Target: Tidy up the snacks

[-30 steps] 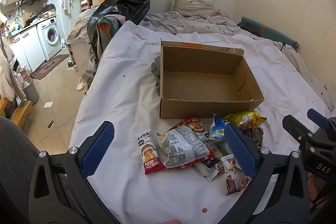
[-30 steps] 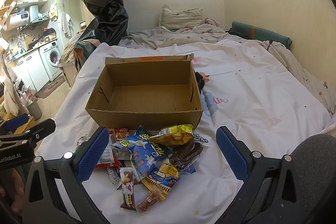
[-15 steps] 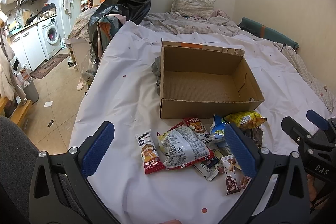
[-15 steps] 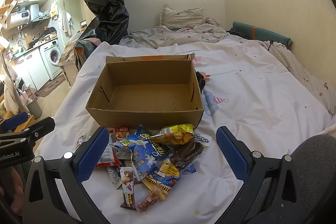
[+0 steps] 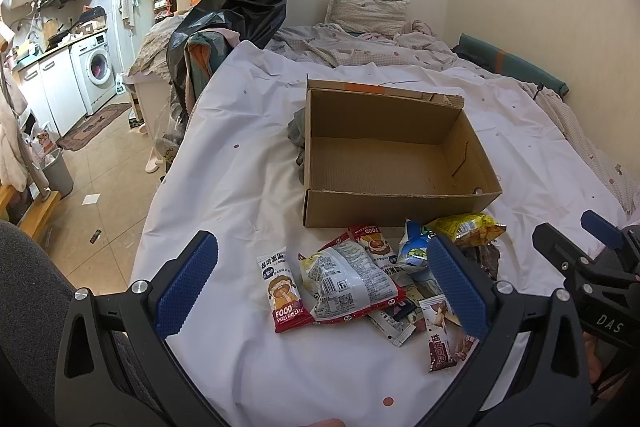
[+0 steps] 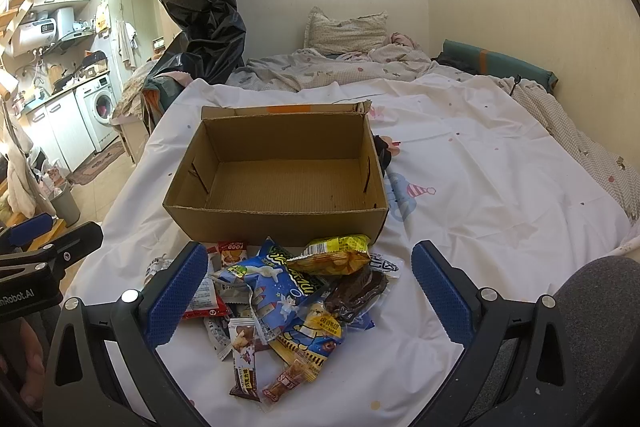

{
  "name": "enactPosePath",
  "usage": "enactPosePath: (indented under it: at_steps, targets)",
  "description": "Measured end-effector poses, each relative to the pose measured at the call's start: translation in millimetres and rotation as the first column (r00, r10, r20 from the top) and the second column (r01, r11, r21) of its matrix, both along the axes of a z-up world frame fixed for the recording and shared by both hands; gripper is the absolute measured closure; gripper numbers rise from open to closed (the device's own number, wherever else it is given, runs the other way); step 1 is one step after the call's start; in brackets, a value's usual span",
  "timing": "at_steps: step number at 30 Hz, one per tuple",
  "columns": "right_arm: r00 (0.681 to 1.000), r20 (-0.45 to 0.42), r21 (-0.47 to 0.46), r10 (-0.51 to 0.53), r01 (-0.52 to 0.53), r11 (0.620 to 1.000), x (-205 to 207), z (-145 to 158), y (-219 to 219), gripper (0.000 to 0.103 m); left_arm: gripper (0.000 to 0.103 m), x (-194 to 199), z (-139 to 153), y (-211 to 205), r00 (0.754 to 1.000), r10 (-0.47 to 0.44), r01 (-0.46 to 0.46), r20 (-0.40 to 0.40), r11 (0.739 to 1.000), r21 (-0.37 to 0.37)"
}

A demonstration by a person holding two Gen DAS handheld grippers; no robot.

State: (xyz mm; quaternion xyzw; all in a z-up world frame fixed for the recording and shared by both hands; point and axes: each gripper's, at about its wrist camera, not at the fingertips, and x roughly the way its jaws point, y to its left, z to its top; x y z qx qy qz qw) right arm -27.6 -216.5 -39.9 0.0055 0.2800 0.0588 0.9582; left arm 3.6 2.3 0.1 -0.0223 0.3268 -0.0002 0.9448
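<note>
Both claws spread and empty: snack pile (image 6: 288, 291) sits just ahead of right gripper (image 6: 308, 297), against the empty cardboard box (image 6: 280, 183) (left gripper (image 5: 320, 285) faces its left edge).

You are working over a bed (image 5: 224, 163) spread with a white cover dotted with small spots and cartoon prints. An open cardboard box (image 5: 384, 151) sits directly on it, empty inside. Just in front of the box lies a heap of snack packets (image 6: 288, 287), overlapping each other. A grey cloth (image 5: 298, 137) is bunched against the box's left side. At the far end rest a pillow (image 6: 344, 31) and rumpled bedding (image 6: 320, 71).
</note>
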Motion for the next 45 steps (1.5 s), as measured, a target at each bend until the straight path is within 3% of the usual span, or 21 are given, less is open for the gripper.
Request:
enactPosePath:
  at_steps: [45]
  targets:
    - [1.0,-0.003,0.008,-0.005,0.005,1.0,1.1,-0.4,-1.4,0.0,0.0,0.9,3.7,3.9,1.0,0.005,-0.005,-0.002,1.0,-0.006]
